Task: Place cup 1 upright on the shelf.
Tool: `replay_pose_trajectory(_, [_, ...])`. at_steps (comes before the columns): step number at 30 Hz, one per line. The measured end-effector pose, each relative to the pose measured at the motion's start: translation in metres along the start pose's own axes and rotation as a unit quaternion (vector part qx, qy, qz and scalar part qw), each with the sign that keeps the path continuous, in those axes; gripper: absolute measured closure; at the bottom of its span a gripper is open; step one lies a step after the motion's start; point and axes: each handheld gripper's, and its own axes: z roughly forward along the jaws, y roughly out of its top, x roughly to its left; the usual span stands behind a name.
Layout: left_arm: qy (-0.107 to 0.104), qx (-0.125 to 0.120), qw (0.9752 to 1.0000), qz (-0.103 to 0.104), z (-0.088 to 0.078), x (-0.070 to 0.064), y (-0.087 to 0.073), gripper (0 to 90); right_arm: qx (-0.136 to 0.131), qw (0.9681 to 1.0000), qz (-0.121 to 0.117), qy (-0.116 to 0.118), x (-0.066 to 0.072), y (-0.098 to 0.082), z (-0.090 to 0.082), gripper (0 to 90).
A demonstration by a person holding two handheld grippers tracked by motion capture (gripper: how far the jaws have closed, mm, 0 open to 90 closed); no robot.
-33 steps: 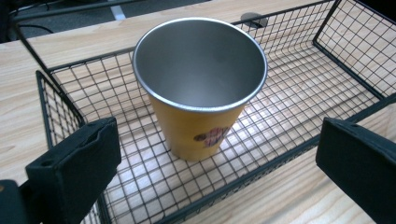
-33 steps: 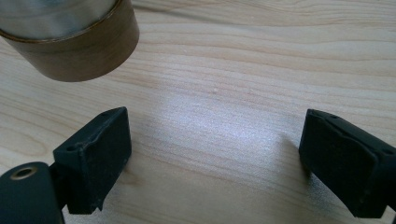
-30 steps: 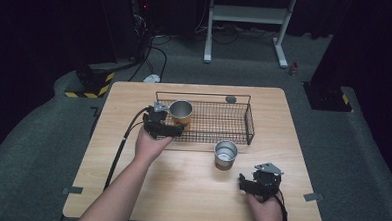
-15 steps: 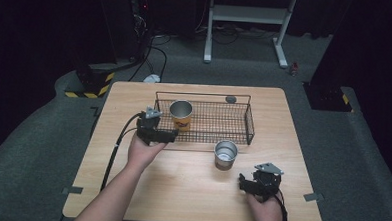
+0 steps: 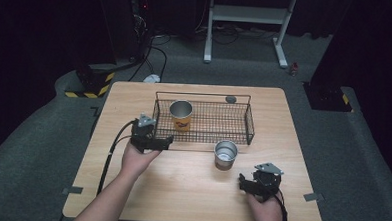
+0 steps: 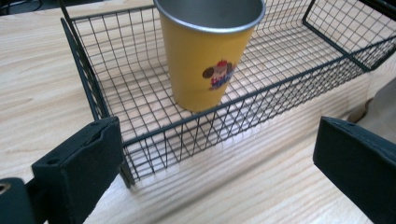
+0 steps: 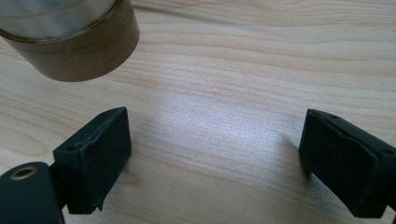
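High view: a black wire mesh basket (image 5: 243, 121) sits on the far half of a pale wooden surface (image 5: 180, 190). Inside it, at its left end, a yellow metal cup with a bare steel rim (image 5: 181, 115) stands upright, and nothing can be seen in the cup. A second, plain steel cup (image 5: 225, 154) stands outside the basket, just in front of its near wall, and its inside is too small to make out. A small dark round object (image 5: 230, 99) lies beyond the basket's far rim, too small to identify.

The left tool (image 5: 163, 142) is held just outside the basket's near left corner. Its jaws have just been closing a little, yet they stand wide apart with nothing between them. In the left gripper view the yellow cup (image 6: 208, 51) carries a small cartoon figure above red lettering that is too blurred to read, and the cup's top is cut off by the frame.

The right tool (image 5: 247, 184) rests low near the front right of the surface, jaws spread and empty. In the right gripper view the steel cup's base (image 7: 70, 42) shows at top left, cropped.
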Motion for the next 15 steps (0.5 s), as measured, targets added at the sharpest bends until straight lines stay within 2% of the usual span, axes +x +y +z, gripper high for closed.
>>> replay_pose_trajectory(15, [-0.012, 0.01, 0.9999, 0.002, -0.014, 0.007, -0.03, 2.7, 0.0, 1.0, 0.001, -0.001, 0.0, 0.0, 0.0, 9.2])
